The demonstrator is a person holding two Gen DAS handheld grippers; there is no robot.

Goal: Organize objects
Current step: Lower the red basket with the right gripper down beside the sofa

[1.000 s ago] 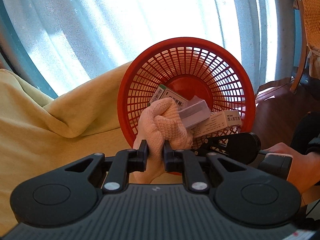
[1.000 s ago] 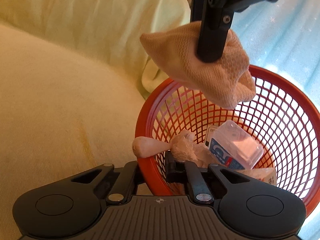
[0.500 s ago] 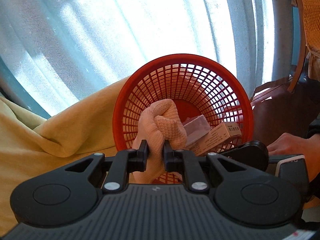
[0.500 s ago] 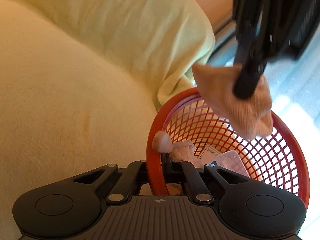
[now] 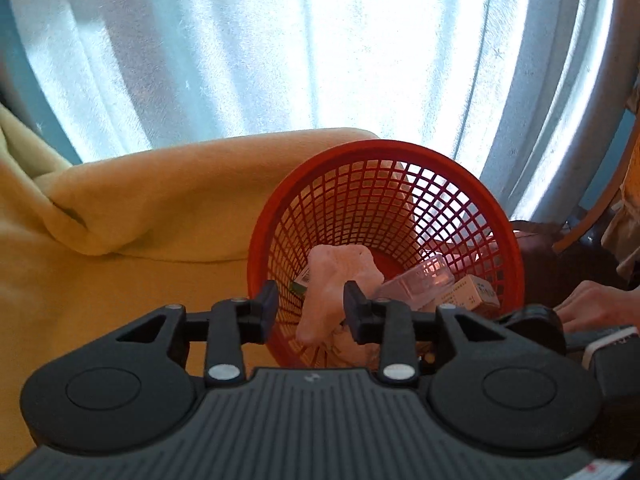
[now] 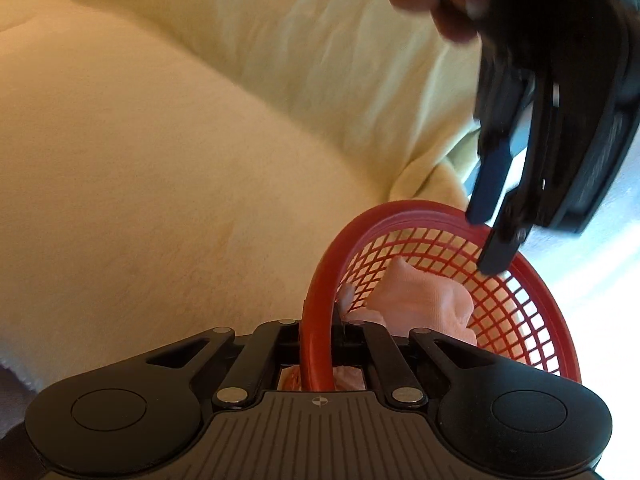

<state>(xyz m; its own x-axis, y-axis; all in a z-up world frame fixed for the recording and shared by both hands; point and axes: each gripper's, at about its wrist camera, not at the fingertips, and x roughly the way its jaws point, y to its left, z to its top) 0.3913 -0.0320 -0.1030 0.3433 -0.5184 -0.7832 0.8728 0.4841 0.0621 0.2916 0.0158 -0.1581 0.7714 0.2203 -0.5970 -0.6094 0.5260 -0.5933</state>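
A red mesh basket (image 5: pixel 384 152) rests tilted on a yellow blanket. My left gripper (image 5: pixel 310 310) hovers over its near rim with the jaws opening. A pink sock (image 5: pixel 336 276) hangs loose between the fingers and slumps into the basket. In the right wrist view the left gripper (image 6: pixel 488 242) is above the basket with nothing in it, and the pink sock (image 6: pixel 420 300) lies inside. My right gripper (image 6: pixel 320 320) is shut on the basket's rim (image 6: pixel 316 336). A clear plastic box (image 5: pixel 420 284) and a cardboard box (image 5: pixel 472 292) also lie inside the basket.
The yellow blanket (image 6: pixel 160 160) covers the surface to the left and has a thick fold (image 5: pixel 120 208). A bright white curtain (image 5: pixel 320 40) hangs behind the basket. A person's hand (image 5: pixel 592 308) holds the right gripper at the right edge. Dark furniture (image 5: pixel 560 264) stands at the right.
The left gripper's jaws have parted and let go of the pink sock, which has sunk into the basket. The right gripper has risen with the rim, tilting the basket.
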